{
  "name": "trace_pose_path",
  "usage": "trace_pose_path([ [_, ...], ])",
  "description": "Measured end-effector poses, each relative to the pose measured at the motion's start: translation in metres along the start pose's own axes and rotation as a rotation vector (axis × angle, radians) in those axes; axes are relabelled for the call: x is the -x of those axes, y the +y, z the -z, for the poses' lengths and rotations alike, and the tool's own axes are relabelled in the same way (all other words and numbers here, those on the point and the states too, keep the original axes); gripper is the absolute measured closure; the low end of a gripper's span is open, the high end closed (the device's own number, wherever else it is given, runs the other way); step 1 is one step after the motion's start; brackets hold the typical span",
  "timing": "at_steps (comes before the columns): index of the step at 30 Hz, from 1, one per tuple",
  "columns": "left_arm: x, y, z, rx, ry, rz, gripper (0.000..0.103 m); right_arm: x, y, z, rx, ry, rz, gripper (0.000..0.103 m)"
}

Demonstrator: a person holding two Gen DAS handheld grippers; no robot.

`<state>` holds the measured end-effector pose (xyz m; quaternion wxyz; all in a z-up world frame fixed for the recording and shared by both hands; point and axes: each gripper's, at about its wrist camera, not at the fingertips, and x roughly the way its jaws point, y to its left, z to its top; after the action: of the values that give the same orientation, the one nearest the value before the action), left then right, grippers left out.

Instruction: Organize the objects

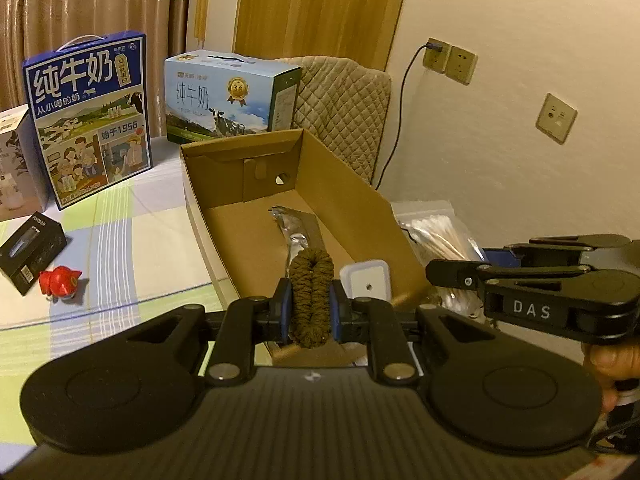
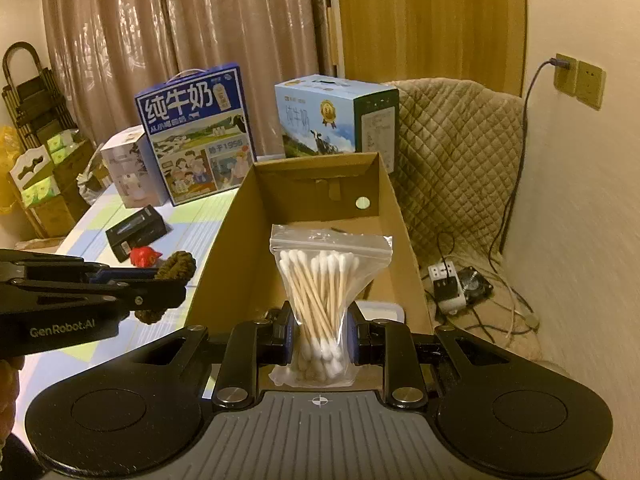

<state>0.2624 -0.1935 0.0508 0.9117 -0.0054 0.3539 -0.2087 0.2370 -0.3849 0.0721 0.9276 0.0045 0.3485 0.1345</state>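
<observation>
- The left tongs pinch a brown braided loop, held above the near end of the open cardboard box.
- The right tongs pinch a bag of cotton swabs, also over the box.
- The step in hand seems to be the placing: each load needs lowering inside, then release.
- A red toy and a black carton wait on the surface.

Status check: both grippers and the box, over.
Left gripper shut on brown hair tie. Right gripper shut on cotton swab bag. Cardboard box open ahead, nothing blocking.
</observation>
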Motion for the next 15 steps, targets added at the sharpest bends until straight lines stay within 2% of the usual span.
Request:
trace_pose_path([
  [15,-0.049,0.02,-0.016,-0.013,0.042,-0.016,0.088,-0.047,-0.008,-0.021,-0.004,0.03,0.006,0.081],
])
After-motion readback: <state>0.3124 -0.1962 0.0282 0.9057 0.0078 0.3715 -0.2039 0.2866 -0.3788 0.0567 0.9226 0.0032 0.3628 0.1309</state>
